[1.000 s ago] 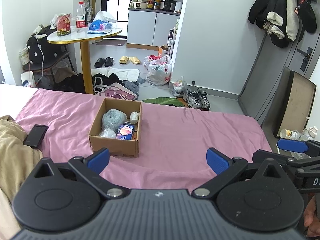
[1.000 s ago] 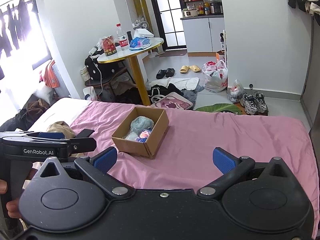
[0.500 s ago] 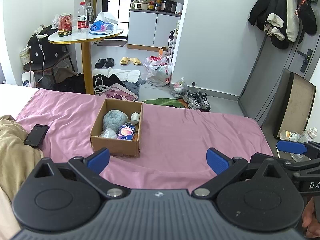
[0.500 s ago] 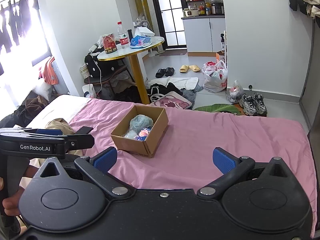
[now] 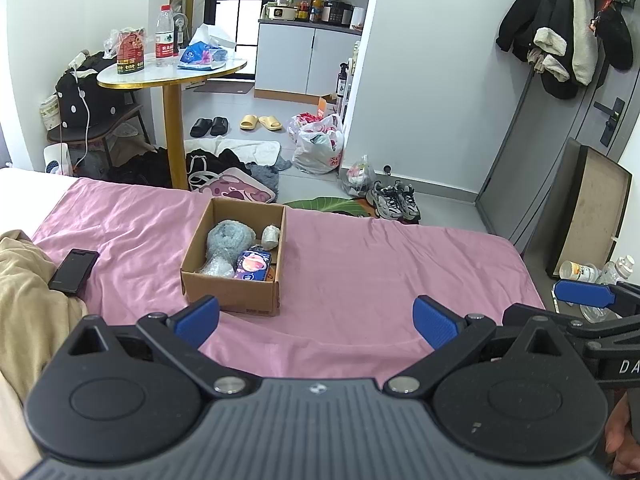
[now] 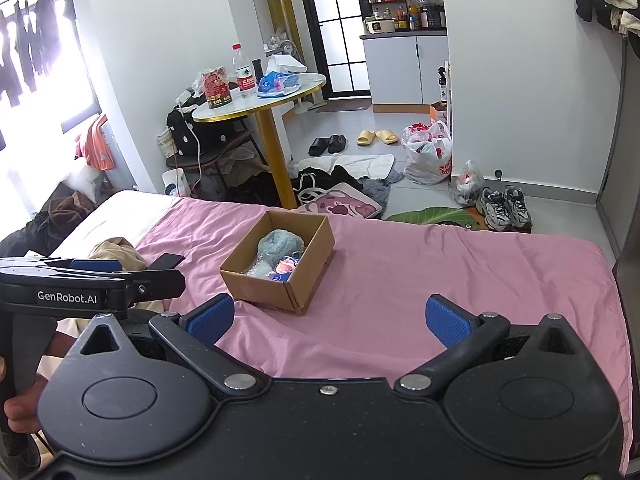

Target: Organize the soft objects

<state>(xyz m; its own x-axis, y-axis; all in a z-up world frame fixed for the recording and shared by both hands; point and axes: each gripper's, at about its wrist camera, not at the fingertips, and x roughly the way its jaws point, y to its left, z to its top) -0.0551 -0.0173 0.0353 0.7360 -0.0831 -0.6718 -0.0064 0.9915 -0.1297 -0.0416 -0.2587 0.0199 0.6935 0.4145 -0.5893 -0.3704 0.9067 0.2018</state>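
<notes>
Presently both grippers are held level above the near edge of the bed (image 5: 360, 264), fingers spread wide and holding nothing. Ahead of the left gripper (image 5: 316, 322), slightly to its left, stands the box (image 5: 234, 258), open-topped on the pink sheet; from the right gripper (image 6: 330, 320) it also lies ahead and a little left. Inside the box rest a blue-grey plush (image 5: 230, 236), a bubble-wrap bundle (image 5: 216, 267), a pink-and-blue pack (image 5: 253, 265) and a small pale roll (image 5: 270, 236), packed close together, touching. Judgement: the soft items appear already gathered in the box, which would explain why both grippers are drawn back and empty. A phone (image 5: 74, 271) lies further left of the left gripper, beside a tan blanket (image 5: 24, 292); neither is touched. No loose soft item is visible on the sheet between the grippers and the box.
</notes>
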